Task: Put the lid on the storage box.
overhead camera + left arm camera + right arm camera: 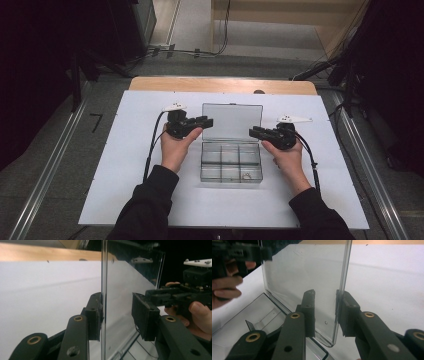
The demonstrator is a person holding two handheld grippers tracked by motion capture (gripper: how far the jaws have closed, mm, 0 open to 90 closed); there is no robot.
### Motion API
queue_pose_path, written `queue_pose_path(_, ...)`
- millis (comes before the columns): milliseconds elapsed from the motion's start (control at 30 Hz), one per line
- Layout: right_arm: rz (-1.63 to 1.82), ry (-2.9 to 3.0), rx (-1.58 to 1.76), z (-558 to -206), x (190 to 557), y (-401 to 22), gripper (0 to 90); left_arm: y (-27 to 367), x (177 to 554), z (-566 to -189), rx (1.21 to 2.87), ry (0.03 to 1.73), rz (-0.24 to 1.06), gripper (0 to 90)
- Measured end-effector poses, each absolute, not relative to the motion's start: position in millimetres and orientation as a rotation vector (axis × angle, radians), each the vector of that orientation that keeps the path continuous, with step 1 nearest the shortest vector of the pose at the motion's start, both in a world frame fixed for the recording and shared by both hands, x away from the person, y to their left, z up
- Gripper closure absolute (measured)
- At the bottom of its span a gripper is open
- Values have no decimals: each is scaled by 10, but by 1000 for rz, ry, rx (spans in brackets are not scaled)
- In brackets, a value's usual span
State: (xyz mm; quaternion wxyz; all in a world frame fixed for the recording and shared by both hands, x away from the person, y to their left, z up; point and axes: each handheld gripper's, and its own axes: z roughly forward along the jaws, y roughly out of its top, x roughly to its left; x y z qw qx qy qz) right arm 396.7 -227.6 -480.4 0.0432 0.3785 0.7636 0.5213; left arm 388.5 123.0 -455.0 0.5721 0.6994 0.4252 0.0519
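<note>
A clear plastic compartment box [231, 162] sits mid-table with its lid [232, 120] standing upright at the back. My left gripper [206, 121] is at the lid's left edge and my right gripper [255, 132] at its right edge. In the left gripper view the lid [130, 277] stands between the jaws of my left gripper [117, 312]; one pad touches it and the other stands apart. In the right gripper view the lid [299, 272] lies between the jaws of my right gripper [325, 312], with a gap on the inner side. A small metal piece [246, 175] lies in the front right compartment.
The box rests on a white board [125, 175] over a wooden table [220, 84]. Cables [150, 150] trail from each gripper back along the forearms. Metal rails [50, 170] run along the floor on both sides.
</note>
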Motion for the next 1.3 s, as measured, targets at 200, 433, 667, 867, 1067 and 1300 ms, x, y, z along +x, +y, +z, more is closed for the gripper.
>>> queue_pose_path(200, 1572, 2332, 1112, -4793, 3939, -2271, 675, 1191, 3889, -4500, 1656, 1000, 144, 630)
queue_pose_path(433, 1526, 2335, 1101, -4765, 3904, -2240, 633, 1182, 3822, -4489, 1649, 980, 161, 655)
queue_pose_path(667, 1515, 2314, 1090, -4680, 3875, -2217, 538, 1187, 3756, -4473, 1653, 954, 167, 663)
queue_pose_path(867, 1532, 2280, 1089, -4544, 3861, -2263, 460, 1194, 3708, -4470, 1652, 932, 166, 659)
queue_pose_path(1067, 1532, 2249, 1047, -4363, 3795, -2261, 468, 1202, 3667, -4469, 1655, 912, 171, 654)
queue_pose_path(1300, 1543, 2230, 1008, -4248, 3737, -2250, 518, 1208, 3624, -4464, 1661, 891, 171, 649)
